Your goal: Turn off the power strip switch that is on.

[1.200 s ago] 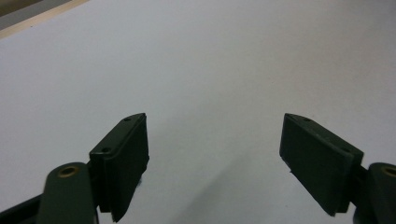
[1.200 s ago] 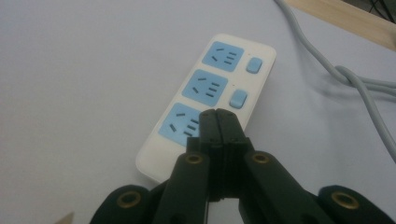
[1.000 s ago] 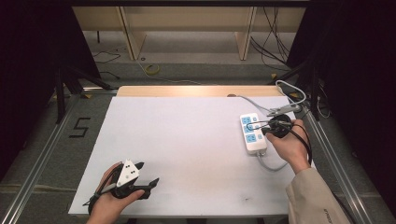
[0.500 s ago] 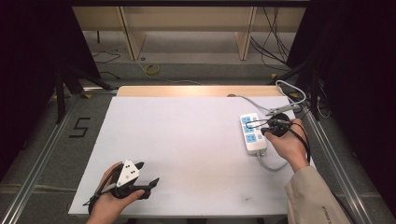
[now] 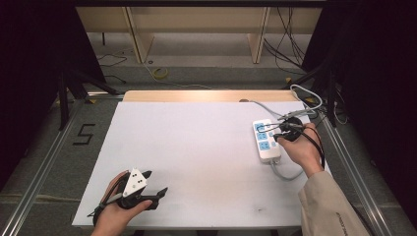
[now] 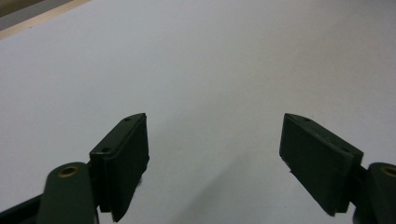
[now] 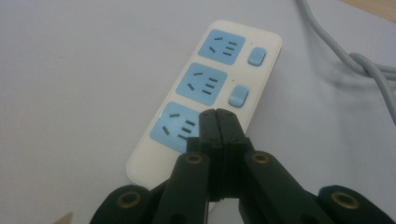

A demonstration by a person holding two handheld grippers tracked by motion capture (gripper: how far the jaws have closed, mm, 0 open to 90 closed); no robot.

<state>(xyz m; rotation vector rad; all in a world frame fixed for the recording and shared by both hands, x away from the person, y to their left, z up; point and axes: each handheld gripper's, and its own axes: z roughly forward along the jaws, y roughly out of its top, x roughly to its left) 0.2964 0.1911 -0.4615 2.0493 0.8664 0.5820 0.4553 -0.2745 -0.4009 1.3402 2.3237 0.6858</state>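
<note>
A white power strip [image 5: 268,150] with three blue sockets and blue switches lies near the table's right edge. In the right gripper view the power strip [image 7: 219,60] stretches away from me. My right gripper [image 7: 217,114] is shut with nothing between its jaws, and its tips are over the edge of the nearest socket. From above, the right gripper [image 5: 271,132] sits over the strip's middle, held by a hand in a beige sleeve. My left gripper [image 5: 156,183] rests low at the front left. In its own view the left gripper [image 6: 215,154] is open over bare table.
The strip's grey cable [image 5: 305,93] loops off past the table's far right corner; the cable [image 7: 355,56] has a knot. A white sheet [image 5: 196,147] covers the table. A wooden strip [image 5: 206,96] lines the far edge.
</note>
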